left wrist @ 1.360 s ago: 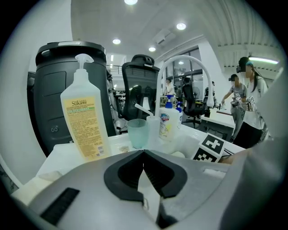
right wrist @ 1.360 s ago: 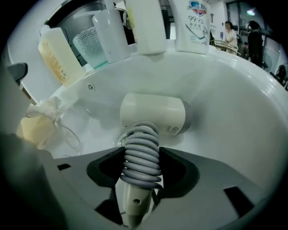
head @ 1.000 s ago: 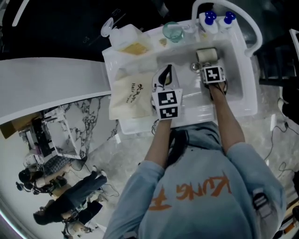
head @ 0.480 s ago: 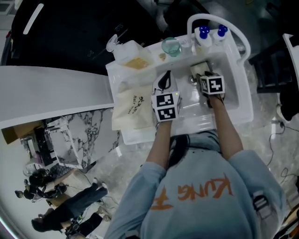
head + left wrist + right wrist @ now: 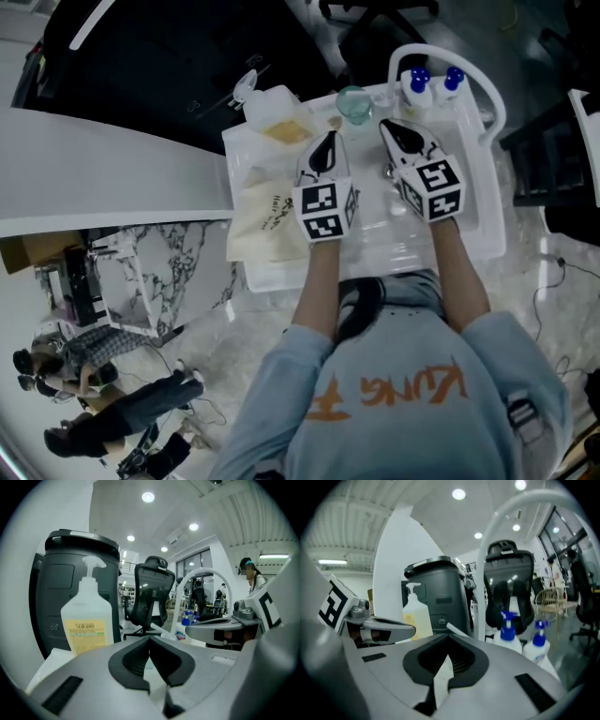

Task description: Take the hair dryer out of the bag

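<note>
now right claw (image 5: 387,126) higher, shut, nothing held

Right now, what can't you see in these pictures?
- Hair dryer: in no view; in the head view the right claw covers part of the tray.
- Inside the bag: its own sides hide it.
- Bag's print: too small, head view.
- Both gripper views: each claw's own body blocks the tray.

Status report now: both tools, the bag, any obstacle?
Left tool shut, empty. Right tool just closed, empty. Bag lies on tray, unobstructed; hair dryer not visible.
</note>
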Available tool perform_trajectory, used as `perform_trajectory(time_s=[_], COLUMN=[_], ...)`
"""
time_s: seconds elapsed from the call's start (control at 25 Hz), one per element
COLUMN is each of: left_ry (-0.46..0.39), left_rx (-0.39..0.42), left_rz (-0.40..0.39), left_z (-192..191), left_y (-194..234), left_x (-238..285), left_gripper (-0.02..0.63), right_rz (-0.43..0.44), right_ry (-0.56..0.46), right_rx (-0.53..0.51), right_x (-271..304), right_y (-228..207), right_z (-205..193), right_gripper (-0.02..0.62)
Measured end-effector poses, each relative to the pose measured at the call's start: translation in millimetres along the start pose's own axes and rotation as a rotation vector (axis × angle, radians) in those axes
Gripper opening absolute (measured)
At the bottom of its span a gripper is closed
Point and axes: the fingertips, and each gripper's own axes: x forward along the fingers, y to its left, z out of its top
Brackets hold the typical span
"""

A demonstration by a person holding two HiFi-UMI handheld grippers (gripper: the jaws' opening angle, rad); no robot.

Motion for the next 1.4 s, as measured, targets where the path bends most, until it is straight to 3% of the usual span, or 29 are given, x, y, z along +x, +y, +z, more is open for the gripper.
perform_trajectory(time_s=[0.2, 0.4, 0.64, 0.96, 1.4], left_ry=[-0.183, -0.321, -0.347, -0.357, -0.354], left_rx=[0.021, 0.028, 0.086, 0.087, 0.094], left_rz=[0.017, 0.12, 0.162, 0.149, 0.172], left_z=[72.0, 121.2, 124.4, 120.9, 118.3], left_y=[17.9, 25.1, 18.7, 15.0, 21.3], left_x=[-7.1, -26.1, -41.4, -44.6, -46.7], left_gripper=[0.003, 0.003, 0.003, 0.003, 0.003], right_rz=[-0.003, -0.099, -0.105, -0.095, -0.073], right_ry=[-0.156, -0.261, -0.29, -0.263, -0.234], right_rx=[-0.166, -0.059, -0.147, -0.199, -0.197], right_x=[7.3, -0.6, -16.1, -21.7, -14.3], right_y=[8.7, -14.7, 2.2, 6.7, 10.6], right_z=[97.4, 146.8, 140.3, 127.2, 119.4], right_gripper=[-0.002, -0.002, -0.002, 0.0, 0.0])
